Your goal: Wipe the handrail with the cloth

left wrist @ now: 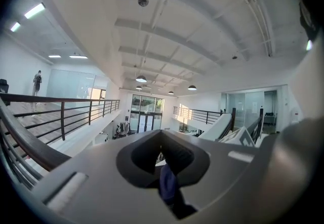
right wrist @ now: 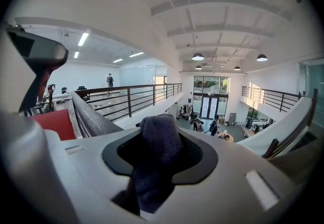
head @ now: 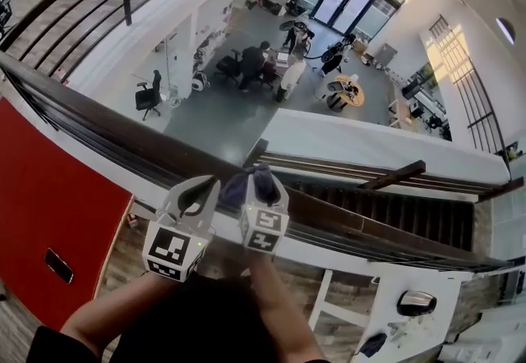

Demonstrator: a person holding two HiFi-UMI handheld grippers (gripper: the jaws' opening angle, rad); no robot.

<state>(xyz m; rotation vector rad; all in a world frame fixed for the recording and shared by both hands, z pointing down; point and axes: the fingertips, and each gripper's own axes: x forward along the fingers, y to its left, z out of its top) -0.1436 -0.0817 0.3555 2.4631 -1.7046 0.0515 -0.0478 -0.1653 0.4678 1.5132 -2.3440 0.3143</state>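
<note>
Head view shows the dark handrail running from the left edge down toward the lower right, with an atrium floor far beneath it. The 2 grippers sit side by side over the rail's near edge. The right gripper is clenched on the dark blue cloth, which bulges out past its jaws over the rail; contact with the rail cannot be told. The left gripper has its jaws together, a sliver of the cloth caught in their seam.
</note>
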